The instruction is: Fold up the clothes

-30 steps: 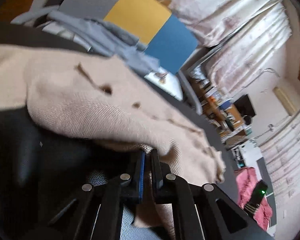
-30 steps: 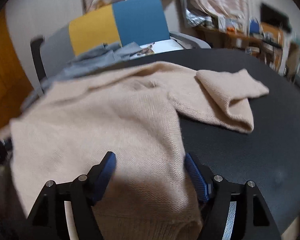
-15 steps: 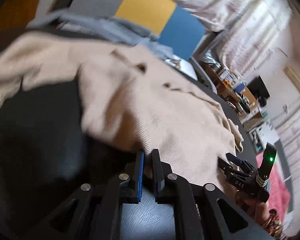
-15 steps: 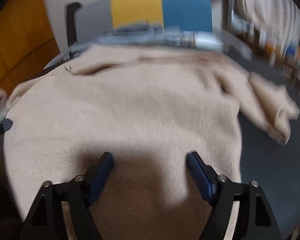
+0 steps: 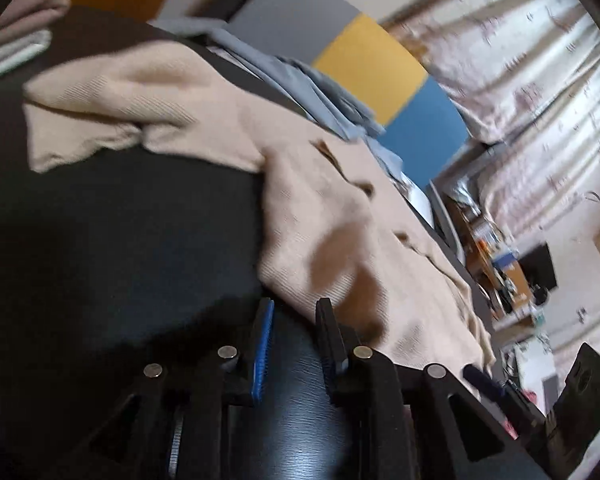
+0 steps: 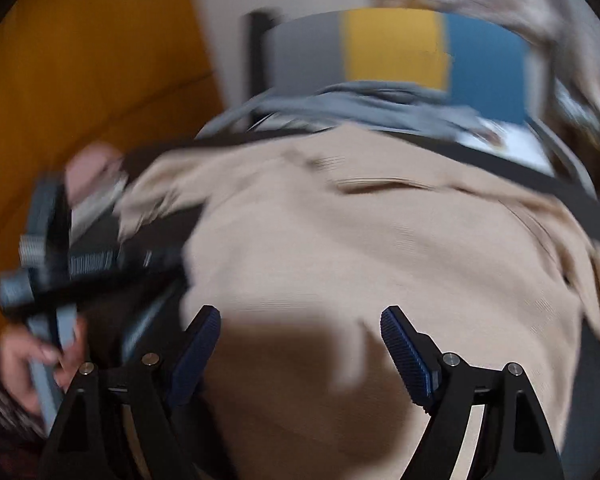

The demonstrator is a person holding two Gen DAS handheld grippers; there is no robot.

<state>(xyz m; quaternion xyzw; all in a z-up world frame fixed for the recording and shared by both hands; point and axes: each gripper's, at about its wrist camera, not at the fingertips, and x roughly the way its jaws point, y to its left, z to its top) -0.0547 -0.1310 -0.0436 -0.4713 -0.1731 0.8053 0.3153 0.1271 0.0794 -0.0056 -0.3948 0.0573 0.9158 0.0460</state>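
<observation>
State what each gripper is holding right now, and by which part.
Nothing is held. The left gripper is open at the sweater's edge, gripping no cloth; the right gripper is wide open above it.

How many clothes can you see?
2. A beige sweater is spread on the dark table, and a grey garment is bunched behind it by the chair. More may be hidden.

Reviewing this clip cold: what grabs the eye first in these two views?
A beige knit sweater spread over the dark table fills both views. The right gripper hovers wide open over its near edge. Behind, a grey, yellow and blue chair back holds a crumpled grey garment.
</observation>
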